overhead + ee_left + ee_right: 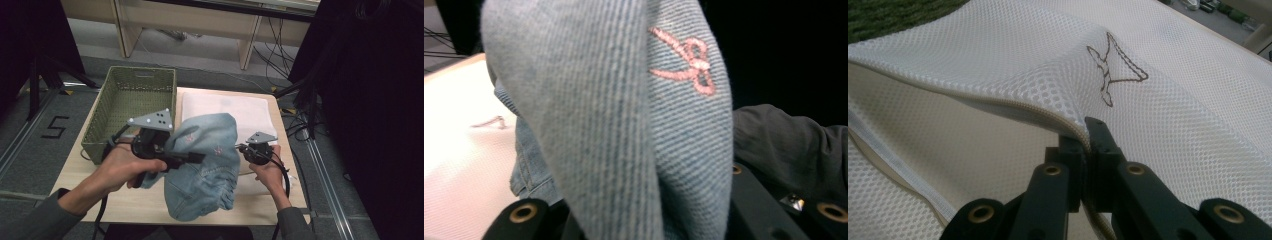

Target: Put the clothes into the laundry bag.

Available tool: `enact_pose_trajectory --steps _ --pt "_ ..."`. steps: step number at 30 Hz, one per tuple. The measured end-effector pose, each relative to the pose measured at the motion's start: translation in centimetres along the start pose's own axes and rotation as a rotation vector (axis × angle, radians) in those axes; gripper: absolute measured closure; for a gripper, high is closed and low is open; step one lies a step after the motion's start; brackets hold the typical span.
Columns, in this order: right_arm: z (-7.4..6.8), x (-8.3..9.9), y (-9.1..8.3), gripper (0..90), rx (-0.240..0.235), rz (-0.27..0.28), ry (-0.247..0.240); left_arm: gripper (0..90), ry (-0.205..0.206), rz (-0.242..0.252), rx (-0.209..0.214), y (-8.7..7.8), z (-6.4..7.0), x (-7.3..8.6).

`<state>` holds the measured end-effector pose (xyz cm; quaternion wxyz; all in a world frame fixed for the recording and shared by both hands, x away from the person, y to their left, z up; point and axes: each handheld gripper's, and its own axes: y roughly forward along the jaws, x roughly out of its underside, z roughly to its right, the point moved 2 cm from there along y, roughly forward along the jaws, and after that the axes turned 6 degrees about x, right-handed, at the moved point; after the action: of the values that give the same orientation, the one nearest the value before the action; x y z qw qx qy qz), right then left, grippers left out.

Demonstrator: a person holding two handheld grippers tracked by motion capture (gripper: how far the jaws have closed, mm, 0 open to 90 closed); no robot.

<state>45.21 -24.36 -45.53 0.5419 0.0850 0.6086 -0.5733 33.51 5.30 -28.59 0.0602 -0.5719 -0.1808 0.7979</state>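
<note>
Left gripper (192,157) clamps the denim garment (205,165) while right gripper (1087,131) pinches the mesh bag (1173,100) rim open ahead; next, feeding denim inside

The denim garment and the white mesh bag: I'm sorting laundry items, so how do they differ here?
The denim garment is blue twill with pink embroidered bows; the white mesh bag is open netting with a small brown outline motif. The garment hangs bunched from the left gripper; the bag lies mostly flat on the table, its zipped edge lifted by the right gripper. Both are soft fabric, each pinched by one gripper.
</note>
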Motion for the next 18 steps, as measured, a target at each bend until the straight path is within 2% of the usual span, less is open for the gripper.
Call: enact_pose_trajectory --steps 1,3,6,8,9,10,12,13,15,18 --pt "0.0 0.0 0.0 87.5 0.0 0.0 0.0 73.2 -0.007 -0.006 0.013 0.5 0.0 0.4" --pt "0.3 -0.1 -0.2 87.5 -0.007 0.013 0.021 73.1 -0.012 -0.023 0.02 1.5 -0.2 1.3" --pt "0.2 -0.1 -0.4 87.5 -0.014 0.002 0.047 73.1 -0.025 -0.044 0.02 3.2 -1.0 2.6" --pt "0.2 -0.2 -0.4 87.5 -0.011 0.005 0.051 73.1 -0.032 -0.069 0.01 4.2 -1.7 3.6" --pt "0.4 -0.2 -0.3 87.5 -0.004 0.022 0.03 73.0 -0.042 -0.077 0.006 4.8 -2.1 4.0" --pt "0.5 -0.3 -0.4 87.5 -0.008 0.017 0.027 73.0 -0.038 -0.081 -0.007 5.4 -2.5 4.4" --pt "0.5 -0.3 -0.4 87.4 -0.005 0.03 0.047 73.0 -0.045 -0.102 -0.014 6.6 -3.3 5.3" --pt "0.5 -0.4 -0.5 87.5 -0.008 0.027 0.047 73.0 -0.065 -0.104 -0.018 7.0 -3.4 5.5" --pt "0.3 -0.4 -0.5 87.5 -0.009 0.022 0.064 72.9 -0.052 -0.114 -0.032 8.2 -4.0 5.9" --pt "0.5 -0.5 -0.4 87.4 -0.003 0.033 0.045 72.8 -0.044 -0.125 -0.037 9.1 -4.2 6.0"
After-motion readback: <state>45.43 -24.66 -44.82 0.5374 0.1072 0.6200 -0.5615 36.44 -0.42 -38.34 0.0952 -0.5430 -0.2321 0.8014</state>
